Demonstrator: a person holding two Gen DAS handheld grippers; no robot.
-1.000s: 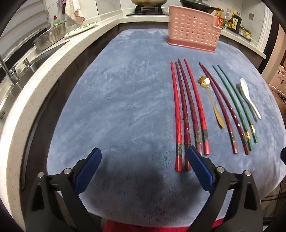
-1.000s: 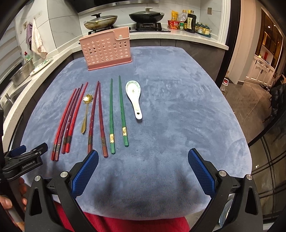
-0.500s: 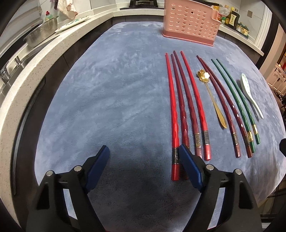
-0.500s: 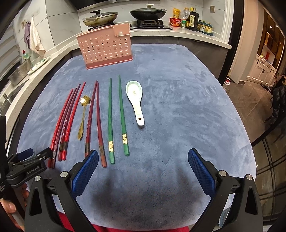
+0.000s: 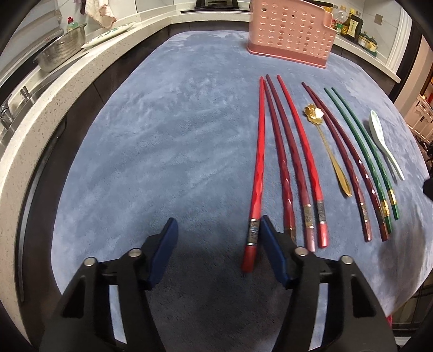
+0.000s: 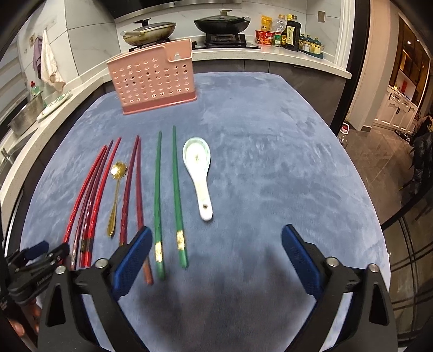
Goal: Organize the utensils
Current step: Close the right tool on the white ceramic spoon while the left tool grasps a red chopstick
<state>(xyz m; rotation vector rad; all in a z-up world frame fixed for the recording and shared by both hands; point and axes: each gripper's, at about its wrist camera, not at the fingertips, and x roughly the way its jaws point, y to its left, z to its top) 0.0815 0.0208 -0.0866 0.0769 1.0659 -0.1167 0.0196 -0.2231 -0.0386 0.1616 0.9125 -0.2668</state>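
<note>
A row of utensils is lying on a blue-grey plush cloth [image 5: 151,151] covering a kitchen table, as two hand-held grippers are hovering at its near edge. The left gripper [image 5: 217,243] is standing with its jaws spread wide and gripping nothing; the handle end of the leftmost bright red chopstick [image 5: 257,173] is lying between its blue pads, just inside the right-hand pad [image 5: 273,251]. Whether that pad is touching the stick cannot be told. The right gripper [image 6: 215,254] is likewise gaping wide and carrying nothing, its left pad [image 6: 131,261] overlapping the near ends of the dark red chopsticks [image 6: 132,189] in the right wrist view, while the pair of green chopsticks [image 6: 167,195] is lying in the space between its fingers. Beside the bright red stick, three more red chopsticks [image 5: 295,162] are resting close together, their tips nearly meeting at the far end. A gold spoon [image 5: 327,151] with a flower-shaped bowl is sitting between that group and the dark red pair. A white ceramic soup spoon [image 6: 199,173], bowl pointing away, is lying just right of the green pair. Well beyond the row, a pink perforated utensil holder [image 6: 154,81] is standing upright near the cloth's far edge. Behind it, two lidded pans [image 6: 220,23] are sitting on a stove, with bottles [image 6: 289,32] lining the counter alongside. A metal colander [image 5: 62,48] is resting by the sink on the left counter.
</note>
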